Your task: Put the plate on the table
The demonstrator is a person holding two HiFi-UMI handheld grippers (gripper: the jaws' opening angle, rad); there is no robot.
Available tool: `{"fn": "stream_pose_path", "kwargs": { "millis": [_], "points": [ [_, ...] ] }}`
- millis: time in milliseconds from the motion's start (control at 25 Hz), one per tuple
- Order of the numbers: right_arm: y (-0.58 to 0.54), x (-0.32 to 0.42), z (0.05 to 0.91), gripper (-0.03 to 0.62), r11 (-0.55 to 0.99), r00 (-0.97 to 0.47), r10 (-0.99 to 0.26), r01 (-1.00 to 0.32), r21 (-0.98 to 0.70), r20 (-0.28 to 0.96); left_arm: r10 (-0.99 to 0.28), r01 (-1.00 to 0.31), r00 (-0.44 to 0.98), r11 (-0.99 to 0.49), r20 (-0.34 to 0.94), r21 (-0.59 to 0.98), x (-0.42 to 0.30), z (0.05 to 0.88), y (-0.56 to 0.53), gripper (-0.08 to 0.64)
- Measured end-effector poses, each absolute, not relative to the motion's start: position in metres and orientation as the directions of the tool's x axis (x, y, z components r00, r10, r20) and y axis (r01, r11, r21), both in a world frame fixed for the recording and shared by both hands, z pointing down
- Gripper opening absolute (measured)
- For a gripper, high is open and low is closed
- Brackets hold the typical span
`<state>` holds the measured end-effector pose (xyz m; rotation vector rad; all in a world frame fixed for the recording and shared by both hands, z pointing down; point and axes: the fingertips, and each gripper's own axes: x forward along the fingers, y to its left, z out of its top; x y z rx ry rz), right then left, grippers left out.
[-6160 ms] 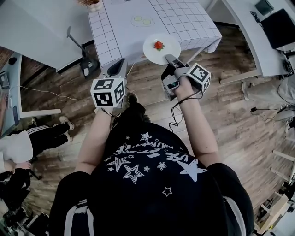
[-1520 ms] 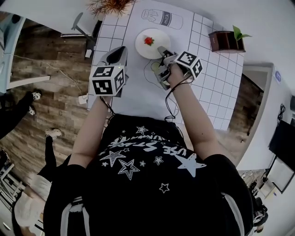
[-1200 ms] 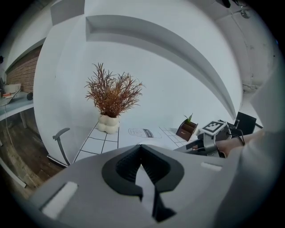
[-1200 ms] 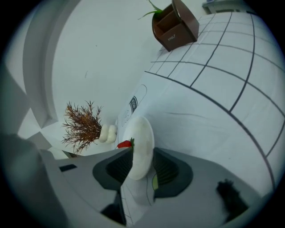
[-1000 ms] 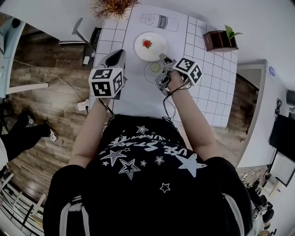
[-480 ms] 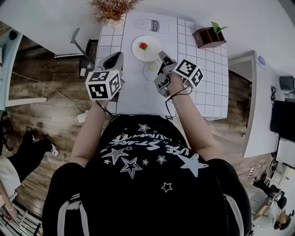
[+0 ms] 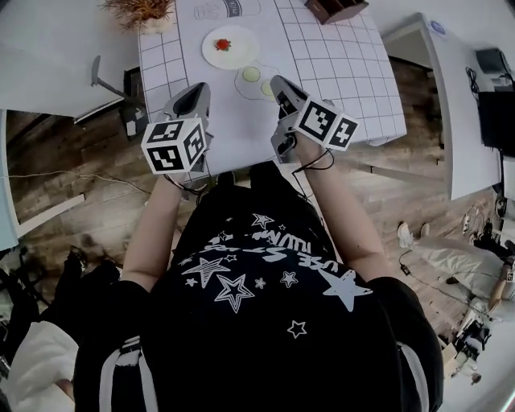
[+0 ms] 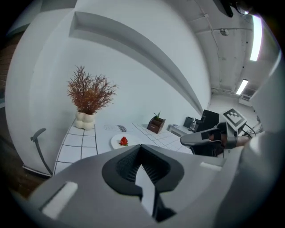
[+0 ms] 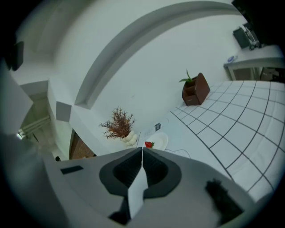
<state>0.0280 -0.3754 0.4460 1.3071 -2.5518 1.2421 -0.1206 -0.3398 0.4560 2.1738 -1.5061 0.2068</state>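
Observation:
The white plate (image 7: 230,47) with a red strawberry (image 7: 223,44) lies flat on the white gridded table (image 7: 346,64), at its far left part. Both grippers hang over the table's near edge, well short of the plate. My right gripper (image 7: 278,81) is shut; its jaws have just been closing with nothing between them. My left gripper (image 7: 200,88) is shut and empty too. Past the shut jaws in the left gripper view (image 8: 141,146) are the plate (image 8: 116,142) and the right gripper (image 8: 209,139). The right gripper view (image 9: 142,149) shows the plate (image 9: 159,141) just beyond its tips.
Two green discs (image 7: 251,74) lie between plate and grippers. A dried plant in a white vase (image 7: 145,12) stands at the table's far left corner, a brown wooden box (image 7: 334,8) at the far right. Wooden floor lies left and right of the table.
The right gripper has let go of the plate, closed its jaws and drawn back toward me and upward. The left gripper has shifted too. The plate stays on the table.

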Motion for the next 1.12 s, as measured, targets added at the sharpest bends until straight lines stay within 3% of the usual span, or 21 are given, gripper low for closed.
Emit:
{"fn": "stream_pose_path", "kwargs": {
  "millis": [400,720,1120],
  "points": [
    [-0.304,0.048,0.447,0.015,0.406,-0.652,-0.693,-0.706,-0.580,0.309,-0.787,-0.889,0.454,-0.371,0.418,0.268,-0.081,0.469,-0.307,0.009],
    [-0.253,0.067,0.422,0.015,0.535,-0.689,-0.668,-0.707,-0.462,0.281,-0.816,-0.911,0.409,-0.340,0.409,0.232,-0.050,0.449,-0.241,0.009],
    [-0.154,0.069,0.421,0.015,0.630,-0.781,-0.576,-0.612,-0.478,0.241,-0.845,-0.952,0.305,-0.249,0.441,0.181,-0.041,0.445,-0.120,0.009]
  ]
}}
